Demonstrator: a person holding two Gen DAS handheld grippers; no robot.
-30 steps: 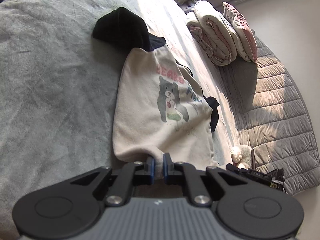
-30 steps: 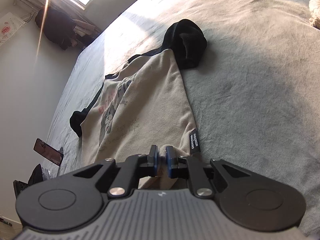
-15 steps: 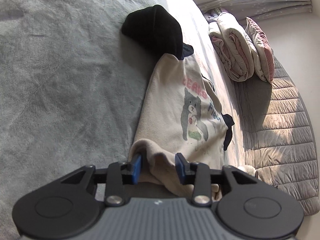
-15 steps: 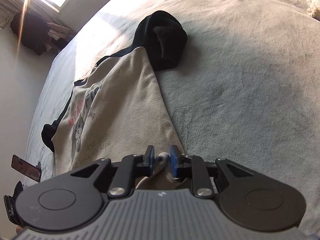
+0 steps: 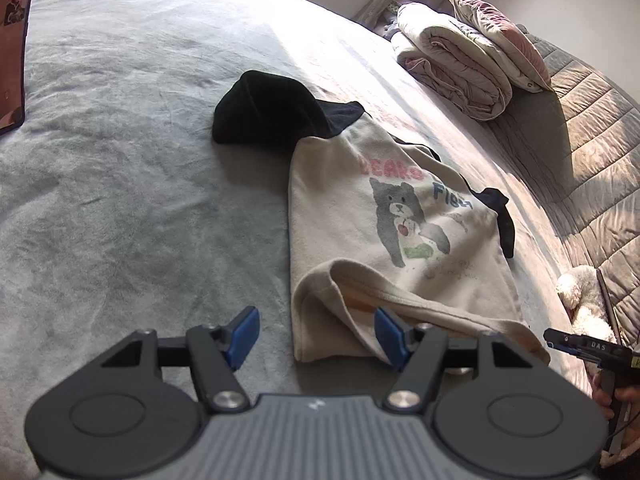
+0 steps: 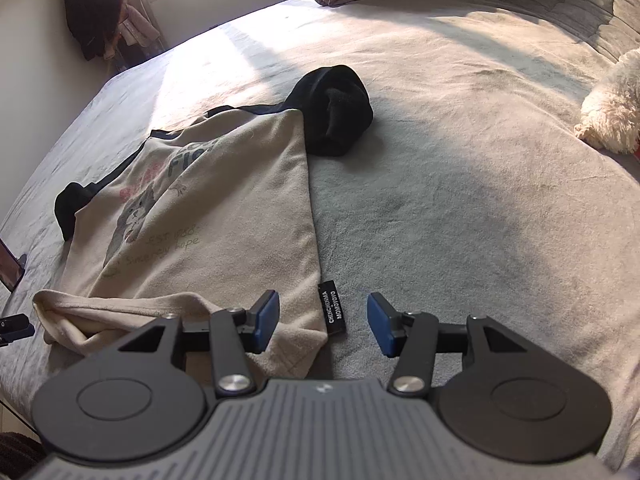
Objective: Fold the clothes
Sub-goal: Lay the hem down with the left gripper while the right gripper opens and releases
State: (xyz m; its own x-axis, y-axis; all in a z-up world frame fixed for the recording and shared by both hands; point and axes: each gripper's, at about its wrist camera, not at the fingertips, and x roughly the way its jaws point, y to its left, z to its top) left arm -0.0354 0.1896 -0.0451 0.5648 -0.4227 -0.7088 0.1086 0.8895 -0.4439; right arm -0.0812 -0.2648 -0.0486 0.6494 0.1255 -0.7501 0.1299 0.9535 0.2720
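Standing nearest, the left gripper [image 5: 316, 334] and right gripper [image 6: 322, 324] had both just been opening, jaws apart and pressing on nothing, apparently to let the hem settle flat. The cream sweatshirt [image 5: 360, 216] lay front-up on the grey bed [image 5: 120, 200], its rumpled hem [image 5: 400, 300] at the near end just by the blue pads. Its long axis ran away from them, the black hood [image 5: 264, 108] pointing far.

Shirt [image 5: 360, 216] print: "BEARS", bear drawing below. Black side tag [image 6: 332, 307]: "CHENCHENMA MOMOYOYO". Right gripper [image 5: 560, 340] in left view: "DAS".
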